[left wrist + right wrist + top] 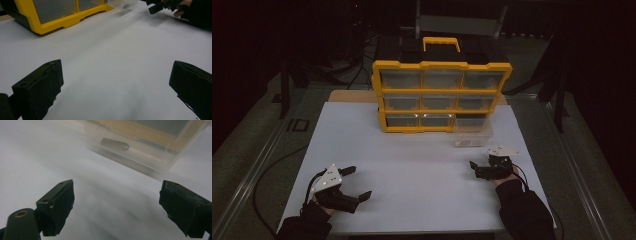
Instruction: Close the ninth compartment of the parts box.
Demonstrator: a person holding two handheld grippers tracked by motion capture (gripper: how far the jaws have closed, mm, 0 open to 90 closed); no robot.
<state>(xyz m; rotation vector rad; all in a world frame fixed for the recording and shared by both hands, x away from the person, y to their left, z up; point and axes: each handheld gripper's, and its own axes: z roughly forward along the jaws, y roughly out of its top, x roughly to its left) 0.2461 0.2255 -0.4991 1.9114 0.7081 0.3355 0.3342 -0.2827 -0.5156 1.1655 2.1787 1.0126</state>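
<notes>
A yellow organiser cabinet [442,95] with a black top and a yellow handle stands at the back middle of the white table top [412,165]. Its bottom-right clear drawer [473,132] juts forward over the table. In the right gripper view that clear drawer [150,150] holds a small dark oblong part [114,144]. My right gripper [475,170] is open just in front of the drawer, with nothing between its jaws [116,202]. Open and holding nothing, my left gripper [358,183] rests at the near left, pointing across the table [116,82].
The cabinet's other drawers are pushed in. In the left gripper view the cabinet's yellow base [62,22] is at the top left and the other hand with its gripper [160,6] at the top right. Dark floor and cables [272,170] surround the table.
</notes>
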